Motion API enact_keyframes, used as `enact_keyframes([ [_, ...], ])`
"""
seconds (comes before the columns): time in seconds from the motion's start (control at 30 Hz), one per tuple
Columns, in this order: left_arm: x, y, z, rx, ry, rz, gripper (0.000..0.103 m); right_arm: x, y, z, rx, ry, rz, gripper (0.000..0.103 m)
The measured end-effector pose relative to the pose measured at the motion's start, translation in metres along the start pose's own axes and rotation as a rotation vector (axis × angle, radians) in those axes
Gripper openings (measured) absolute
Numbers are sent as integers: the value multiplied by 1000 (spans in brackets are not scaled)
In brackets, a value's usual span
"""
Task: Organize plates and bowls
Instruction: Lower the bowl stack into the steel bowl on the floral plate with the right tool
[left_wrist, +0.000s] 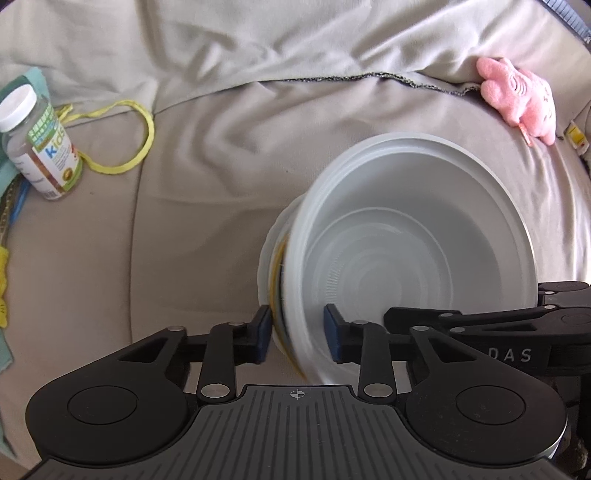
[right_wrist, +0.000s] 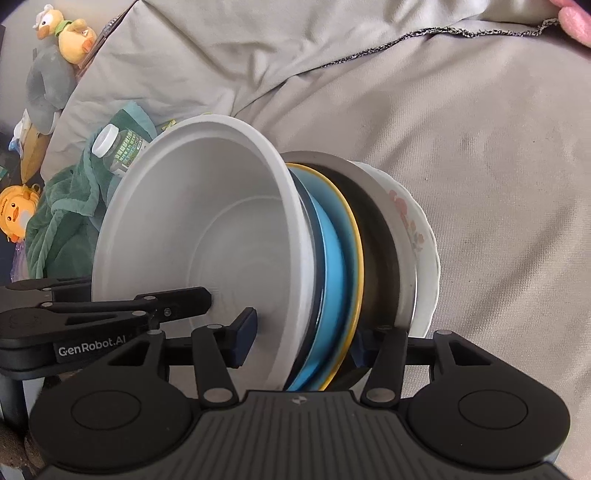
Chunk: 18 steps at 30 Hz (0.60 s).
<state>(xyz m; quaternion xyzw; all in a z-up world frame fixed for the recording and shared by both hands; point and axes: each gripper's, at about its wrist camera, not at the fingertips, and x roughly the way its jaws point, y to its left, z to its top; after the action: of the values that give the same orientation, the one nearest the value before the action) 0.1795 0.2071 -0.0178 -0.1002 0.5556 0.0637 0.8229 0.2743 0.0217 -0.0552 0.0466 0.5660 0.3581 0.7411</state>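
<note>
Here the stack of dishes is standing on edge over a grey fabric-covered cushion (left_wrist: 207, 206), with open, wrinkled cloth stretching away to the left in the left wrist view and to the right in the right wrist view. A dark stitched seam (left_wrist: 369, 77) is marking where the cushion is meeting the draped backrest behind.

The white bowl (right_wrist: 207, 236) is facing sideways, its opening turned toward the left gripper's side, its round axis lying roughly level. Behind it, nested rim to rim, the blue plate (right_wrist: 334, 258) with a yellow edge, a dark grey dish (right_wrist: 384, 236) and a floral white plate (right_wrist: 417, 229) are all tilting the same way.

The left gripper (left_wrist: 295, 334) is pinching the stack's edge: one blue pad inside the white bowl, the other outside against the plates. The right gripper (right_wrist: 303, 336) is clamping the stack likewise, one pad inside the bowl, the other largely hidden behind the plates.

Around the left margin, a vitamin bottle (left_wrist: 37, 144) is lying tilted beside a yellow cord (left_wrist: 122, 147), well apart from the dishes. A pink plush (left_wrist: 521, 99) is sitting at the seam on the right. In the right wrist view, a green towel (right_wrist: 62, 218) and duck toys (right_wrist: 70, 33) are crowding the far left.
</note>
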Motion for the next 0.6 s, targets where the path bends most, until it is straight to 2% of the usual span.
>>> enact_keyframes([
  [0.13, 1, 7, -1, -21, -3, -48, 27, -4, 3, 4, -5, 5, -30, 49],
  [0.37, 2, 5, -6, 3, -28, -48, 25, -5, 5, 7, -25, 42, -46, 49],
  [0.4, 2, 6, -6, 1, -26, -50, 22, -7, 5, 8, -27, 50, -50, 49],
  [0.5, 5, 9, -4, -25, -13, -89, 20, -18, 3, 8, -30, 39, -60, 52],
  [0.6, 5, 9, -5, -27, -19, -92, 19, -26, -2, 6, -37, 18, -48, 48],
])
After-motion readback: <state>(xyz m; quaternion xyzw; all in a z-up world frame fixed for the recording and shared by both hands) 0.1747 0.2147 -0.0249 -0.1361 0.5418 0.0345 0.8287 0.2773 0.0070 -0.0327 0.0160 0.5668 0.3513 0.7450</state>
